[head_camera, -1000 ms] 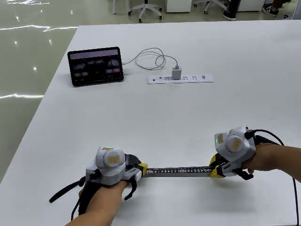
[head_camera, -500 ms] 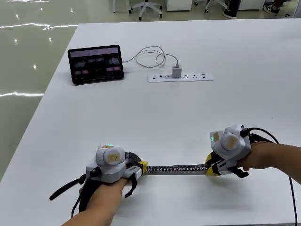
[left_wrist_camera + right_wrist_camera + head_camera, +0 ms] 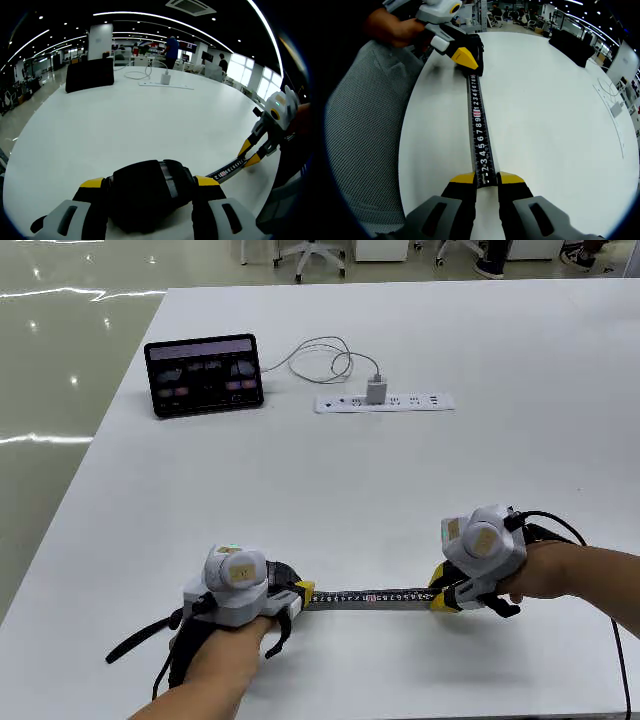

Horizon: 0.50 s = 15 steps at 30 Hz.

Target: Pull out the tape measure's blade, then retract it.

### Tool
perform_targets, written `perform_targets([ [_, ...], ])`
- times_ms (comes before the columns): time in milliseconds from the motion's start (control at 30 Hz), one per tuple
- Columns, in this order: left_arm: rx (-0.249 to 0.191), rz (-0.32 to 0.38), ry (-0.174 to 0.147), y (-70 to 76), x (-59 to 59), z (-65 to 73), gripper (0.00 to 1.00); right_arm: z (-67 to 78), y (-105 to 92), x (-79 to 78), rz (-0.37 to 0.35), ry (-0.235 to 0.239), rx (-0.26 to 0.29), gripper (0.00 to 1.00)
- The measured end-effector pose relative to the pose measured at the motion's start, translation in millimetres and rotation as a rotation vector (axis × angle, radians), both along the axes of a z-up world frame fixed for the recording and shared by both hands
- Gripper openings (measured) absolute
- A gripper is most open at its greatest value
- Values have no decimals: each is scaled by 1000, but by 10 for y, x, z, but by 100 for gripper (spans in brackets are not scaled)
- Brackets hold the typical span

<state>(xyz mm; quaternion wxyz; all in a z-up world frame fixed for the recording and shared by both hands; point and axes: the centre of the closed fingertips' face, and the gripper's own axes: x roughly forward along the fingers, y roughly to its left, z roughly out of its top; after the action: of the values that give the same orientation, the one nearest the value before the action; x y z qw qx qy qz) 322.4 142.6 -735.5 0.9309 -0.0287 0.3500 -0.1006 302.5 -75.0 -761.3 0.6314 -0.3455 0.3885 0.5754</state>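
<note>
The black tape measure case (image 3: 145,192) sits clamped between the yellow-tipped jaws of my left gripper (image 3: 150,182), low on the white table (image 3: 420,480). In the head view that gripper (image 3: 297,597) is at the lower left, holding the case (image 3: 283,580). The blade (image 3: 370,596) runs flat along the table to my right gripper (image 3: 440,598), which is shut on the blade's end. In the right gripper view the blade (image 3: 478,125) stretches away from the pinched tip (image 3: 487,179) to the case (image 3: 472,47).
A dark tablet (image 3: 203,377) stands at the back left. A white power strip (image 3: 385,403) with a charger and looped cable (image 3: 322,360) lies behind the middle of the table. The near table edge is close under both hands.
My right gripper has moved left toward the case with the blade end in it, so less blade shows. The left gripper and case have stayed put.
</note>
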Motion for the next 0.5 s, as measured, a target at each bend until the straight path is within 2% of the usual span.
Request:
perform_targets([
  [500, -2, 0, 0, -1, 3, -3, 65, 18, 159, -13, 17, 3, 22, 12],
])
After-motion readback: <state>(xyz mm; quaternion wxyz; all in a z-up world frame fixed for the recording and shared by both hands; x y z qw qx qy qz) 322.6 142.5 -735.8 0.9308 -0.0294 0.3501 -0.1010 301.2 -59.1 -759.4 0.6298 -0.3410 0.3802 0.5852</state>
